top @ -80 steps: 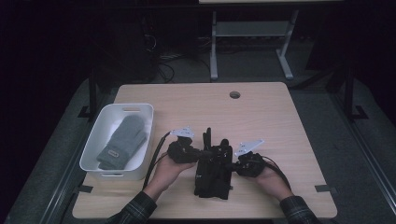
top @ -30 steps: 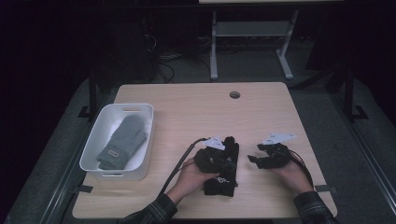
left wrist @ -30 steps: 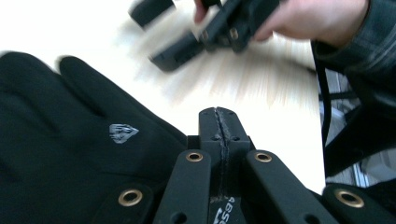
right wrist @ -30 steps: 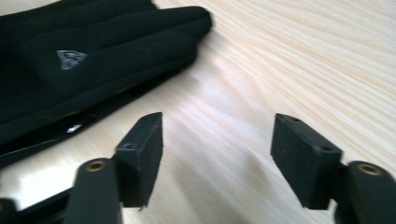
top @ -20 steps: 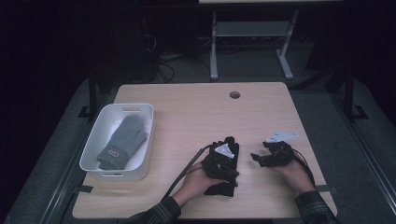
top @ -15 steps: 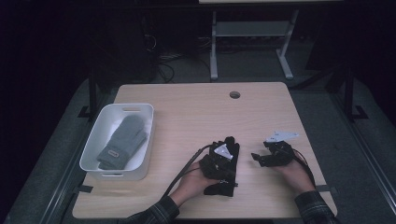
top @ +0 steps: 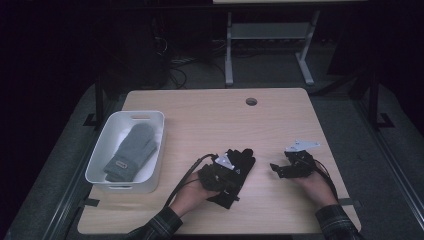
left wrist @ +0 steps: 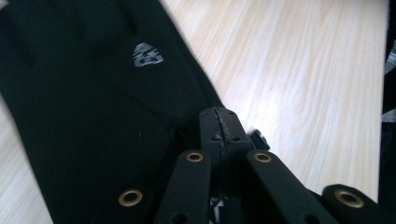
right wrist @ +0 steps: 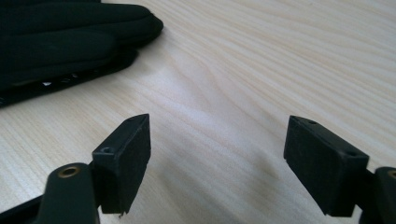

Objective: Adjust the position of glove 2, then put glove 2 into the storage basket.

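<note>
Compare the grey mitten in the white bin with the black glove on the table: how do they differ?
The grey knitted mitten is pale and has one undivided body; the black fabric glove is dark with separate fingers. The mitten lies inside the white plastic bin, untouched; the glove lies on the wooden table, with the left gripper shut on its edge. Both lie flat and bear a small logo.
</note>
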`<state>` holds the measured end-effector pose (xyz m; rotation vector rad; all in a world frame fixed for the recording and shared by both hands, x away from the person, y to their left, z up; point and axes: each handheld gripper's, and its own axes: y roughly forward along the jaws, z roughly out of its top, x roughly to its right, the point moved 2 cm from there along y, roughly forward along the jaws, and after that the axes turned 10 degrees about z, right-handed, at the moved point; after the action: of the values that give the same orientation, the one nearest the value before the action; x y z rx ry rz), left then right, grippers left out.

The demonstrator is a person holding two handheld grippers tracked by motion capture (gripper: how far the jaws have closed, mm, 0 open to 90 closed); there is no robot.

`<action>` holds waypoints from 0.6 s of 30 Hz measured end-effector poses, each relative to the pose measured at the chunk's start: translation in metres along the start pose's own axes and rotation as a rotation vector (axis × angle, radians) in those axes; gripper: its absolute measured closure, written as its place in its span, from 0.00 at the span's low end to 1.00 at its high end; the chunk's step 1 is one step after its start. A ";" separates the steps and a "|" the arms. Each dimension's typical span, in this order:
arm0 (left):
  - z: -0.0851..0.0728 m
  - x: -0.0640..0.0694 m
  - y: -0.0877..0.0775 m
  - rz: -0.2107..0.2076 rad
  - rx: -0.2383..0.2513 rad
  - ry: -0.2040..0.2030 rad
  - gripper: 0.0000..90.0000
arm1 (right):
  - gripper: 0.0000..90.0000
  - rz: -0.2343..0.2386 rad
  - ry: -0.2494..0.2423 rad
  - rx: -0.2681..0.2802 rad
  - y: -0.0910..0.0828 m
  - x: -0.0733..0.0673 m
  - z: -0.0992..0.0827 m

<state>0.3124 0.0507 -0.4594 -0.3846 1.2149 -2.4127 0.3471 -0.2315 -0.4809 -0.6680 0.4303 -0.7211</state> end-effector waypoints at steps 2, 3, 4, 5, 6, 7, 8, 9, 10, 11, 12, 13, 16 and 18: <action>-0.007 -0.007 -0.006 0.008 -0.005 -0.017 0.99 | 0.24 -0.001 0.002 -0.009 0.001 0.001 -0.001; -0.010 -0.009 -0.008 0.014 -0.006 -0.023 0.99 | 0.24 -0.001 0.000 -0.012 0.002 0.001 -0.001; -0.013 -0.012 -0.010 0.019 -0.008 -0.031 0.99 | 0.23 -0.003 0.001 -0.012 0.002 0.001 -0.001; -0.017 -0.015 -0.013 0.024 -0.012 -0.037 0.99 | 0.23 -0.004 0.001 -0.015 0.003 0.002 -0.001; -0.020 -0.019 -0.016 0.031 -0.015 -0.042 0.99 | 0.23 -0.003 0.002 -0.015 0.003 0.002 -0.001; -0.024 -0.022 -0.019 0.040 -0.018 -0.051 0.99 | 0.22 -0.003 0.001 -0.016 0.004 0.002 -0.001; -0.026 -0.025 -0.022 0.053 -0.020 -0.054 0.99 | 0.22 -0.006 0.003 -0.017 0.005 0.002 -0.001; -0.029 -0.028 -0.025 0.068 -0.025 -0.051 0.99 | 0.22 -0.005 0.001 -0.021 0.005 0.002 -0.002; -0.031 -0.030 -0.027 0.080 -0.030 -0.055 0.99 | 0.22 -0.006 -0.006 -0.020 0.005 0.003 -0.002; -0.033 -0.033 -0.029 0.084 -0.036 -0.047 0.99 | 0.21 -0.007 -0.010 -0.024 0.006 0.003 -0.002; -0.035 -0.034 -0.030 0.083 -0.031 -0.059 0.99 | 0.21 -0.009 0.000 -0.026 0.006 0.002 -0.002; -0.035 -0.034 -0.030 0.081 -0.022 -0.077 0.99 | 0.21 -0.011 -0.002 -0.031 0.006 0.002 -0.002; -0.034 -0.034 -0.031 0.072 -0.014 -0.063 0.99 | 0.20 -0.013 -0.008 -0.039 0.009 0.002 -0.004; -0.030 -0.031 -0.032 0.066 0.006 -0.066 0.99 | 0.20 -0.012 -0.007 -0.034 0.009 0.003 -0.003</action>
<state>0.3196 0.1036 -0.4523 -0.4127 1.1735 -2.3291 0.3511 -0.2294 -0.4903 -0.7050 0.4333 -0.7240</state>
